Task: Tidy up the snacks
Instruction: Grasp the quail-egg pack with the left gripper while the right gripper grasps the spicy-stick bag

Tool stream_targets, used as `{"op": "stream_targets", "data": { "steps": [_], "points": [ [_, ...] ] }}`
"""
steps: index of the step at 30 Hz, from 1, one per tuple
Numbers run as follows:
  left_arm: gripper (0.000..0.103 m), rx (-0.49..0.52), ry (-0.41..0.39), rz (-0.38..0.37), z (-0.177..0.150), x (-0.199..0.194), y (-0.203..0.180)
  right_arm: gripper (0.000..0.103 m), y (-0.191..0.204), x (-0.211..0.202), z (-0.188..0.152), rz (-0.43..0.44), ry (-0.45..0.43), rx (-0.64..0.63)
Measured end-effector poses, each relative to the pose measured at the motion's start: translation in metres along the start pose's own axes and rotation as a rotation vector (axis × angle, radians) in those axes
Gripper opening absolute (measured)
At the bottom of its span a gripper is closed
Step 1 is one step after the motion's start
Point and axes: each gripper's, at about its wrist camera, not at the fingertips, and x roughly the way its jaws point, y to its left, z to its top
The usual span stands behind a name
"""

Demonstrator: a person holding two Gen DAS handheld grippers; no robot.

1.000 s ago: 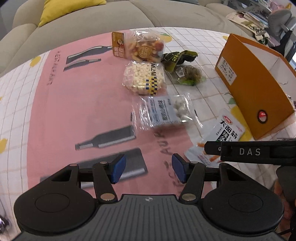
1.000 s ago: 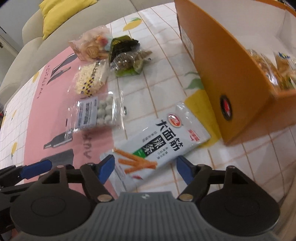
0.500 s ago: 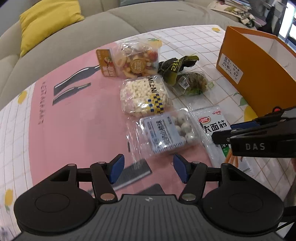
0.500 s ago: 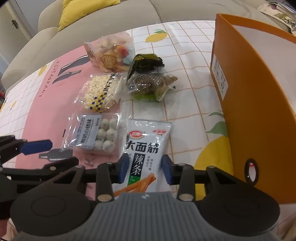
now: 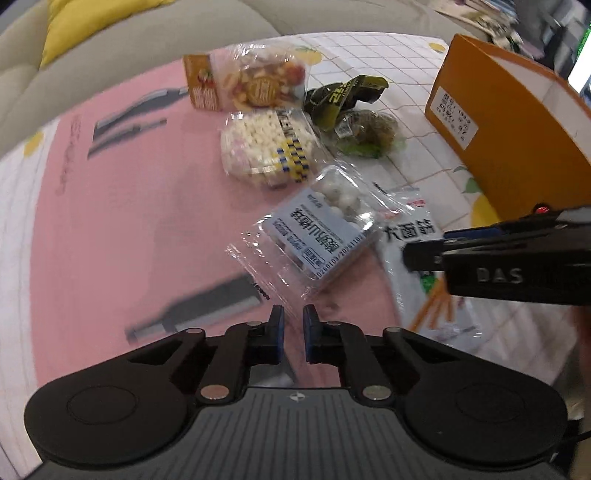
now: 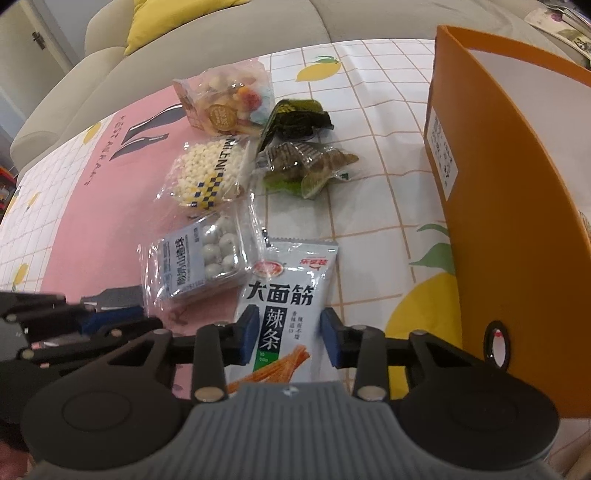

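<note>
My left gripper (image 5: 293,334) is shut on the clear edge of the pack of white balls (image 5: 320,229), which also shows in the right wrist view (image 6: 201,260). My right gripper (image 6: 289,338) has its jaws either side of the white spicy-strip packet (image 6: 286,310), close against it; the packet also shows in the left wrist view (image 5: 424,266). Further back lie a bag of small white puffs (image 6: 208,173), a mixed snack bag (image 6: 229,101) and two dark green packets (image 6: 299,118). An orange box (image 6: 506,206) stands at the right.
The snacks lie on a pink and white checked cloth (image 5: 110,221). A grey sofa (image 6: 184,40) with a yellow cushion (image 5: 88,26) runs along the far side. Magazines lie at the far right.
My left gripper has closed onto the edge of the ball pack and turned it. My right gripper has narrowed around the spicy-strip packet, which has turned upright in its view.
</note>
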Motion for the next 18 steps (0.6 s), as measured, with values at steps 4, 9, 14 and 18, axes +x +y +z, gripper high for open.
{"op": "stream_targets", "data": {
  "steps": [4, 9, 14, 18],
  "points": [
    [0.0, -0.083, 0.051, -0.028, -0.011, -0.009, -0.007, 0.041, 0.0, -0.005, -0.007, -0.001, 0.003, -0.029],
    [0.0, -0.199, 0.112, -0.104, -0.033, -0.017, -0.014, 0.042, -0.001, -0.01, -0.019, 0.007, -0.002, -0.061],
    [0.009, -0.113, 0.057, -0.063, -0.033, -0.028, -0.022, 0.043, -0.001, -0.015, -0.023, 0.011, -0.002, -0.069],
    [0.034, -0.043, -0.011, -0.027, -0.019, -0.037, -0.019, 0.053, 0.0, -0.022, -0.023, 0.035, -0.031, -0.066]
  ]
}}
